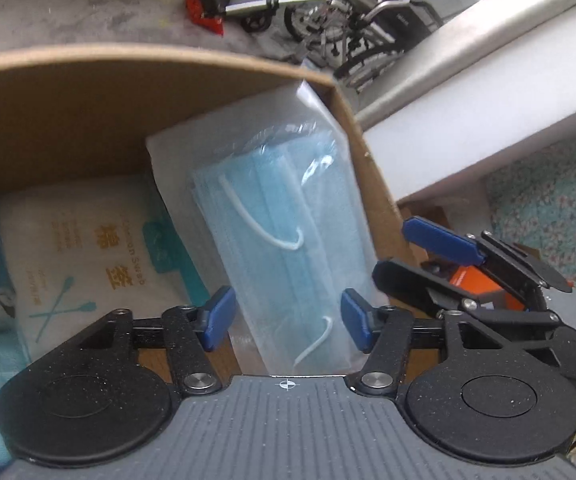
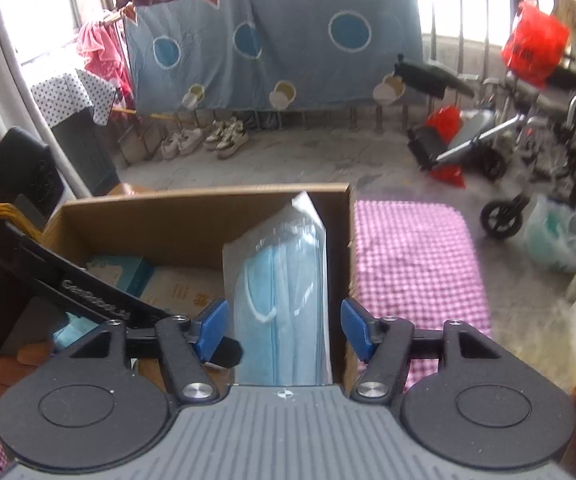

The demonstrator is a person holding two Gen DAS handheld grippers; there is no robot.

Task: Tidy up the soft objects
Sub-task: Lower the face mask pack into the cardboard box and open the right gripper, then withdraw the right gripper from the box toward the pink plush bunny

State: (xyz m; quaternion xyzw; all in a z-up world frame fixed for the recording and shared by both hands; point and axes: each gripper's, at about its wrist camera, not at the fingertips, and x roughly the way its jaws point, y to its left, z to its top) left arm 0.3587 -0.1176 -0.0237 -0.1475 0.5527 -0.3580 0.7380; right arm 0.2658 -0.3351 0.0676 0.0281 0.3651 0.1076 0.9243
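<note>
Now the mask pack (image 1: 288, 216) stands upright in the box (image 1: 88, 120), against its right wall, between the parted pads of both the left gripper (image 1: 286, 318) and right gripper (image 2: 284, 330), untouched; both tilt downward.

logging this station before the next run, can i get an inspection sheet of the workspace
surface: pink checked cloth beside the box
job's things: mask pack leaning on end in the cardboard box, against its right wall; cotton swab pack lying flat beside it
clutter: teal box inside the cardboard box
grippers: left tool and right tool both open, pads clear of the mask pack
cables: nothing seen
surroundings: wheelchair, hanging blue sheet, shoes
</note>
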